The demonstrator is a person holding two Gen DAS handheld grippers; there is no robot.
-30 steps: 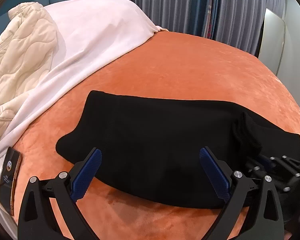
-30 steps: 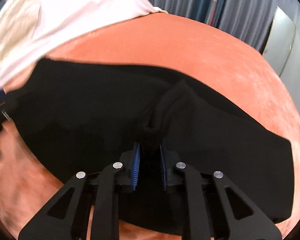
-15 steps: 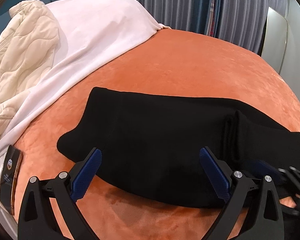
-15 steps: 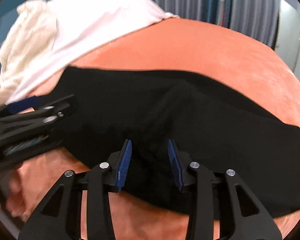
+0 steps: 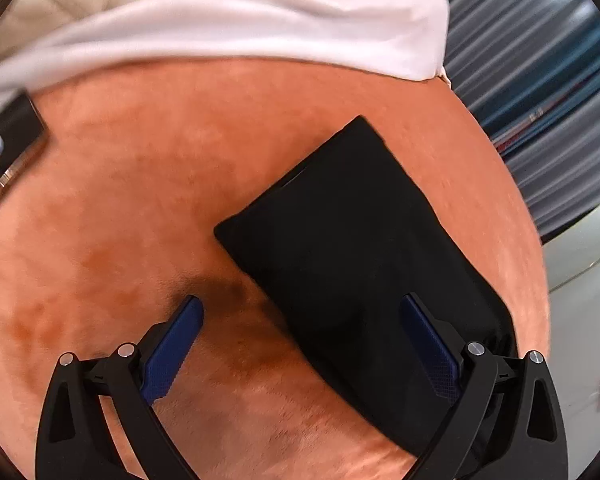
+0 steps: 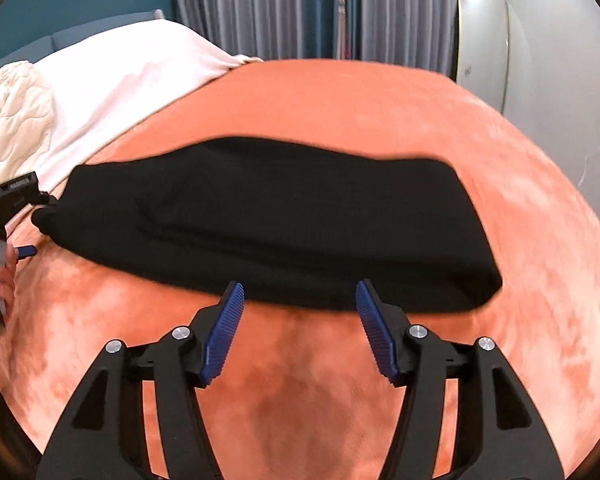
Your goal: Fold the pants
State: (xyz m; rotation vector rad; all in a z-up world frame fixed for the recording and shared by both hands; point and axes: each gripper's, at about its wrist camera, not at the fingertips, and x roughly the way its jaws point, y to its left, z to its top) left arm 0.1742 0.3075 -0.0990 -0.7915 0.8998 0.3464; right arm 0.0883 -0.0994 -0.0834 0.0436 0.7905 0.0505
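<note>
The black pants (image 6: pixel 276 224) lie folded into a long, flat bundle on the orange velvet bedspread (image 6: pixel 380 100). In the right wrist view their long axis runs across the frame from left to right, one rounded end near the white sheet (image 6: pixel 132 80) at the left, the other blunt end toward the right side of the bed. A shallow crease shows on the upper layer near the middle. In the left wrist view the same bundle (image 5: pixel 360 240) lies diagonally, its narrow far corner pointing up toward the striped curtains (image 5: pixel 540 60) and its near end running down under the right-hand finger.

The right gripper (image 6: pixel 300 328) is spread wide and empty, its blue ribbed pads (image 6: pixel 224 332) just short of the near long edge of the pants, over bare bedspread. The left gripper (image 5: pixel 300 344) is also wide apart and grips nothing; one pad (image 5: pixel 172 352) sits over the orange fabric, the other over the black cloth. At the left edge of the right wrist view the left gripper's body appears beside the pants' end.

A cream quilted blanket (image 6: pixel 16 120) is bunched beyond the sheet, and a dark flat packet (image 5: pixel 8 148) lies at the sheet's edge.
</note>
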